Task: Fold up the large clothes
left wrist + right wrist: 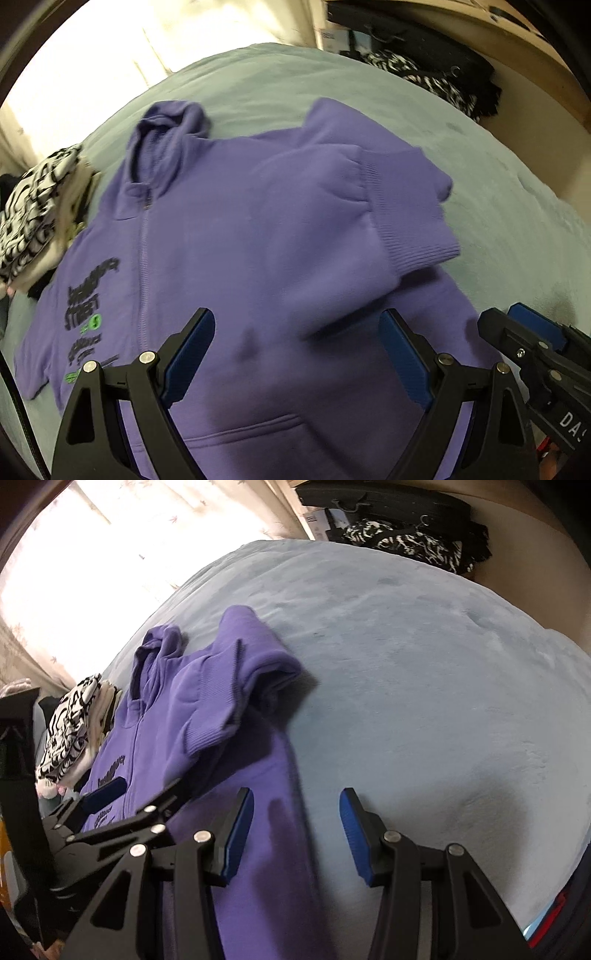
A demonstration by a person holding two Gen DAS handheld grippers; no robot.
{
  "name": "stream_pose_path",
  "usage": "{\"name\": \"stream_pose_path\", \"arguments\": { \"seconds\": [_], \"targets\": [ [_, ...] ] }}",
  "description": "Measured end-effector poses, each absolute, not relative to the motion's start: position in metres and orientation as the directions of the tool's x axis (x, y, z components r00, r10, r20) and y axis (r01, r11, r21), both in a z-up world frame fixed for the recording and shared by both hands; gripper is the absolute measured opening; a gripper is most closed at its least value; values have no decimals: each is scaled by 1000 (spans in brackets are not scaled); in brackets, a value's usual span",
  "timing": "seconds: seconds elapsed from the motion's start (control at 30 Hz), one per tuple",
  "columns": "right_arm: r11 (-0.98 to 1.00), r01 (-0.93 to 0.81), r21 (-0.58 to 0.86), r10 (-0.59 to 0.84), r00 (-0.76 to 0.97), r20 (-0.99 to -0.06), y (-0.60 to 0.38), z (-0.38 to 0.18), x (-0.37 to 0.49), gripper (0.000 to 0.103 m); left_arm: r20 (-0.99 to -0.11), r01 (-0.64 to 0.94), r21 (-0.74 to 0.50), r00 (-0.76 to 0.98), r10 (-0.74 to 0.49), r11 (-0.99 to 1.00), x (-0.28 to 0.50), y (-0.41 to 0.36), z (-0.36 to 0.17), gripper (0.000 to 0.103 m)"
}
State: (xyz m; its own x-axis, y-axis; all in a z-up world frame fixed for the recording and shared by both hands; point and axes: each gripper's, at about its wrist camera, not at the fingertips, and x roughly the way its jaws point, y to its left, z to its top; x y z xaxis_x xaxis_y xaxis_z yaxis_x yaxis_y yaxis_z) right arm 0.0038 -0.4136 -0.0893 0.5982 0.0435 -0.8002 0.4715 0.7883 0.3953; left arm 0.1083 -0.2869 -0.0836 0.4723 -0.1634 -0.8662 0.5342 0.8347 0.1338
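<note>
Purple hoodie (236, 229) flat on bed (424, 664), sleeve seemingly folded; left gripper (297, 354), right gripper (297, 830) agape, empty.

I am in a home bedroom: under me spreads a bed (424, 672) with a soft pale blue plush cover. Behind it hangs a light flower-print curtain (110, 554) with daylight coming through. A stack of folded clothes (33, 218) sits at the bed's edge, and dark garments on hangers (406, 542) lie at the far side.
</note>
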Motion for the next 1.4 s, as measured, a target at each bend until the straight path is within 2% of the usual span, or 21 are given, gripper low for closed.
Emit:
{"name": "stream_pose_path", "arguments": {
  "seconds": [0.43,0.5,0.53,0.57,0.6,0.63,0.77,0.97,1.07,1.13,1.2,1.27,1.33,1.4],
  "targets": [
    [762,484,431,55,614,-787,-433,-99,-4,49,-853,531,190,506,-129,826,132,-330,-103,89],
    [761,484,433,56,615,-787,-433,-98,-3,49,-845,529,179,515,-146,830,135,-331,-100,75],
    [761,483,433,57,616,-786,-433,-98,-3,49,-842,540,150,509,-180,828,136,-330,-95,54],
    [763,482,431,56,615,-787,-433,-98,-3,49,-841,544,128,502,-199,829,137,-329,-92,40],
    [765,481,429,56,613,-788,-433,-97,-3,49,-838,543,103,498,-222,833,139,-326,-87,35],
    [766,481,427,55,613,-788,-433,-97,-3,49,-830,542,85,503,-241,836,140,-323,-82,24],
    [775,473,420,56,610,-790,-430,-96,-1,49,-800,534,37,523,-296,845,146,-305,-58,16],
    [796,446,409,61,614,-787,-417,-90,4,49,-772,424,22,583,-254,905,172,-249,-33,16],
    [810,436,393,55,611,-790,-411,-87,8,49,-790,330,-3,578,-205,944,193,-207,-41,17],
    [817,428,387,57,607,-792,-406,-86,10,49,-828,282,-74,516,-217,956,209,-175,-57,17],
    [824,419,381,59,605,-794,-402,-85,14,49,-848,253,-142,468,-249,957,216,-153,-71,27],
    [834,407,374,64,600,-797,-396,-84,20,49,-860,212,-177,441,-256,961,219,-133,-82,55],
    [846,387,368,70,602,-795,-389,-81,26,49,-852,186,-209,446,-272,960,217,-120,-86,67],
    [859,369,354,69,602,-796,-382,-78,32,49,-847,172,-232,447,-286,957,216,-110,-86,68]
  ]
}}
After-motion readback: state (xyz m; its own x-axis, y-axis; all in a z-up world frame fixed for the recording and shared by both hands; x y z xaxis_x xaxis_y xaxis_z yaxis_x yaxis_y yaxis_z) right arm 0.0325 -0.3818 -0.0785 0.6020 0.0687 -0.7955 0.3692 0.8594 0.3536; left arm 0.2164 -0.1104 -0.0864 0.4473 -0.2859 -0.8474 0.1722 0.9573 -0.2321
